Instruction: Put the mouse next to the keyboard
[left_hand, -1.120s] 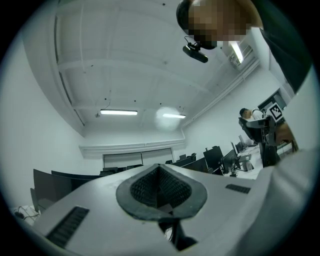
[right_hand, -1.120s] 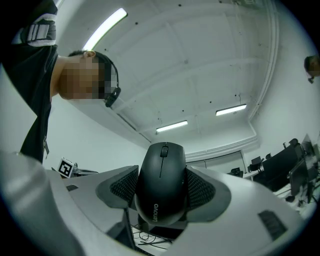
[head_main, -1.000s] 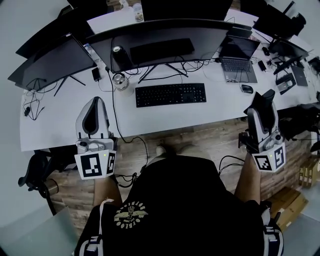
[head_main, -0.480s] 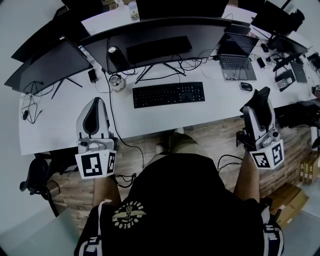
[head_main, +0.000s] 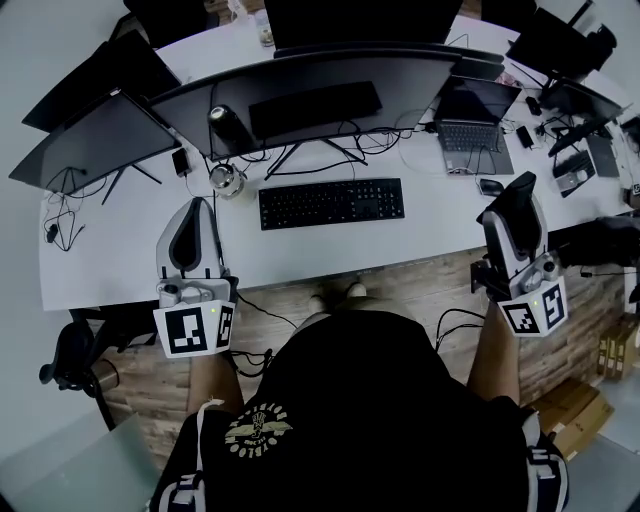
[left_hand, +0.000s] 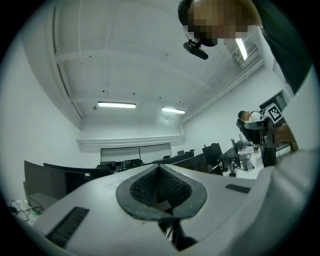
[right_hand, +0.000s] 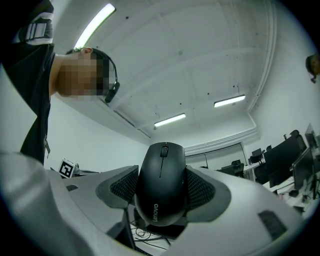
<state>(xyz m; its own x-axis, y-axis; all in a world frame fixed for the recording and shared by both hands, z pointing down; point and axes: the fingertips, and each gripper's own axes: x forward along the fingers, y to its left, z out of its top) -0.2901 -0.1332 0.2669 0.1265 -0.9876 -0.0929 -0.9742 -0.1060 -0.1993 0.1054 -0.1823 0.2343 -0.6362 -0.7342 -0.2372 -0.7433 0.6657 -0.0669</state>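
A black keyboard lies on the white desk in front of a wide curved monitor. My right gripper is held over the desk's front edge, right of the keyboard, pointing up and away. It is shut on a black mouse, which fills the space between its pads. In the head view the mouse shows as a dark shape at the gripper's tip. My left gripper hovers over the desk left of the keyboard. It is shut on nothing and tilted towards the ceiling.
A second small mouse sits on the desk below an open laptop. A dark can and a shiny round cup stand left of the keyboard among cables. Another monitor is at far left.
The right gripper, with the mouse in it, has crept slightly up and forward over the desk edge. The head view has shifted a little. The left gripper has hardly moved.
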